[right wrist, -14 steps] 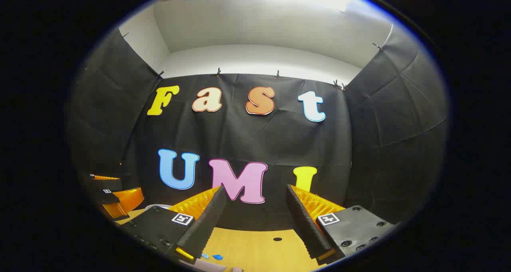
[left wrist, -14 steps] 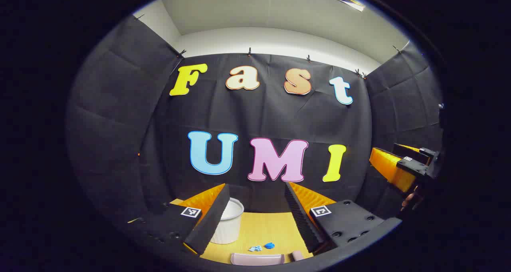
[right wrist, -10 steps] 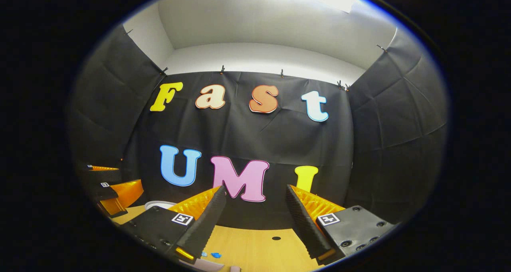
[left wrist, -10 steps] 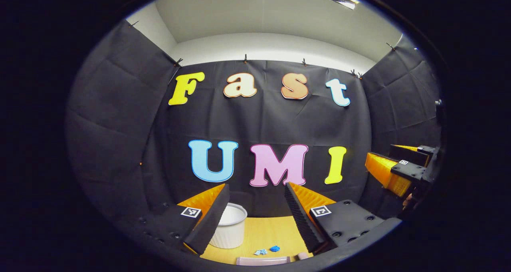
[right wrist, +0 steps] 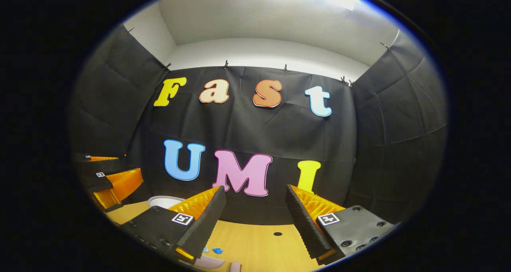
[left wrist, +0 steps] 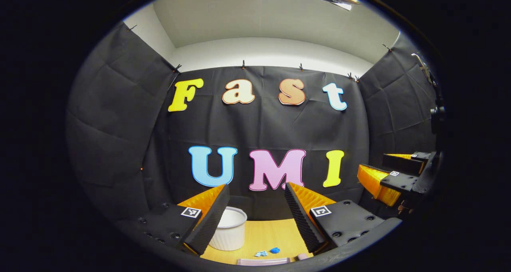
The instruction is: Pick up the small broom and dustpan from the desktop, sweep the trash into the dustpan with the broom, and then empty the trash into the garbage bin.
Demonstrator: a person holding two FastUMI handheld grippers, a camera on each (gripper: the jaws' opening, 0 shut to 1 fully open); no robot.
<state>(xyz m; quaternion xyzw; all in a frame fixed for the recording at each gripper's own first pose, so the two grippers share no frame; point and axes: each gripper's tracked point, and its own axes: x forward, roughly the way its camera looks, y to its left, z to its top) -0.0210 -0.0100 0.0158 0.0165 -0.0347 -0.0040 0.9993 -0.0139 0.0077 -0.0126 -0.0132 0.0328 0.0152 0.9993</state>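
Above the wooden desktop [left wrist: 271,230], near the front edge, hovering side by side: left gripper [left wrist: 255,214] and right gripper [right wrist: 253,220], each with jaws spread wide and nothing between them. Judged as the very start: nothing picked up yet, nothing swept, nothing emptied; grasping, sweeping and tipping all left to do. Standing at the back left of the desk, the white ribbed garbage bin [left wrist: 228,234], apparently empty. Lying at the near edge, a pale pink strip [left wrist: 263,261], probably the dustpan's rim or the broom, too cropped to tell which. Resting just beyond it, the small blue trash scraps [left wrist: 270,251]. Given by the left gripper view: the whole bin, plus the other gripper off to the right. Given by the right gripper view instead: merely the bin's rim [right wrist: 163,201], and a small dark hole [right wrist: 278,234] in the desktop.
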